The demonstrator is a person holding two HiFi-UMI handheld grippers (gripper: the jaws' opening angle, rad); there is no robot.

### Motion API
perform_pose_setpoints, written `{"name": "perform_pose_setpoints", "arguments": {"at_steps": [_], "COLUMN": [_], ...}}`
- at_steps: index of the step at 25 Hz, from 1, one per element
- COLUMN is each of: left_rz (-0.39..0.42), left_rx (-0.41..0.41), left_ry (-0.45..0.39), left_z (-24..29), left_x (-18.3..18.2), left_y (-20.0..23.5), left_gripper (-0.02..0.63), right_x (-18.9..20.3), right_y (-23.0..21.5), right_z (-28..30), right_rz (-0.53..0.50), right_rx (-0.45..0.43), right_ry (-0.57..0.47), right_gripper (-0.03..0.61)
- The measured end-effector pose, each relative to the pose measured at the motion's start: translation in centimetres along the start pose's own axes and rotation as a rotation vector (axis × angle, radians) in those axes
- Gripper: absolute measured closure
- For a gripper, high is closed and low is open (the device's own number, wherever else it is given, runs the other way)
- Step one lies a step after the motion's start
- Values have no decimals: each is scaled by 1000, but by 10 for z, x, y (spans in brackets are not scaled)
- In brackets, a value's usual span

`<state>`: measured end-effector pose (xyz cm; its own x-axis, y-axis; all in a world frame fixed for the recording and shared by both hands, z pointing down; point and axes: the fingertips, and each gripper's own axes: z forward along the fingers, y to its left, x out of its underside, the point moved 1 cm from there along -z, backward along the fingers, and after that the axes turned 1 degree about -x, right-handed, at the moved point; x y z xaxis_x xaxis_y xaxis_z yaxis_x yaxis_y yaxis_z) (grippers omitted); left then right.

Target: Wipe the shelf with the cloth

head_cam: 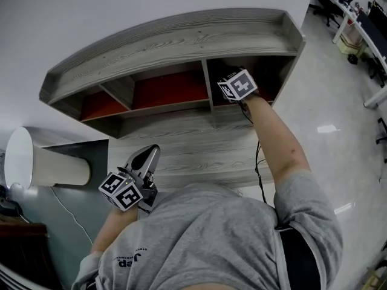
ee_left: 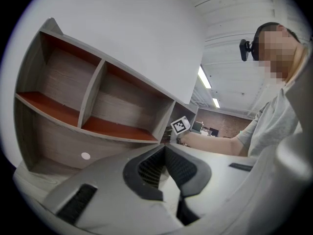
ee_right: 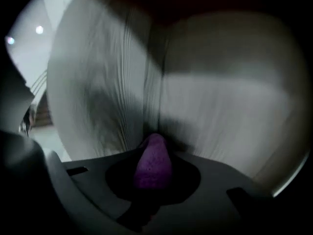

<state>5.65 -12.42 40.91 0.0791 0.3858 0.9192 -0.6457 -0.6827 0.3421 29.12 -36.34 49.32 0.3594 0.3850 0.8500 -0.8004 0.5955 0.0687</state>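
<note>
right tool (ee_right: pixel 155 148) clamps purple cloth (ee_right: pixel 152 169) | inside shelf (head_cam: pixel 181 41) | left tool (ee_left: pixel 165 153) closed

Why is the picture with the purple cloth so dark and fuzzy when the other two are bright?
Right gripper view: the right gripper, its tongs shut on the purple cloth, is deep in a shelf compartment, so little light gets in and it looks dim and soft. Left gripper view: bright under ceiling lights, edges bent by the wide lens. Head view: bright and sharp, shelf bowed.

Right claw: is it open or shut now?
Shut on the purple cloth: the right claw pinches it between its jaws, inside the right compartment of the shelf.
</note>
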Motion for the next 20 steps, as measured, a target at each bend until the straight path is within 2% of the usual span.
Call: {"name": "perform_pose_setpoints", "arguments": {"at_steps": [2, 5, 7, 8, 11, 13, 17, 20], "left_rz": [9, 19, 16, 14, 13, 10, -1, -16], "left_rx": [6, 17, 26, 32, 46, 47, 40, 39], "left_ry": [-10, -27, -35, -37, -31, -29, -30, -26], "left_z": [4, 10, 14, 15, 17, 17, 16, 16], "left_x": [-6, -15, -18, -18, -15, -13, -9, -3], "left_y": [0, 0, -1, -3, -9, -9, -6, -4], "left_gripper": [597, 597, 597, 597, 597, 597, 597, 597], "right_x": [-40, -98, -120, -125, -125, -126, -128, -103], "right_y": [1, 11, 20, 24, 32, 35, 40, 48], "right_z": [-43, -113, -138, -143, -143, -141, -142, -126], "right_rz": [143, 324, 422, 477, 638, 646, 441, 326], "right_rx": [-42, -178, -295, -354, -480, -488, -410, -376], "right_ry": [-233, -591, -739, -778, -788, -767, -681, -534], "right_gripper": [520, 518, 518, 518, 522, 521, 517, 517]}}
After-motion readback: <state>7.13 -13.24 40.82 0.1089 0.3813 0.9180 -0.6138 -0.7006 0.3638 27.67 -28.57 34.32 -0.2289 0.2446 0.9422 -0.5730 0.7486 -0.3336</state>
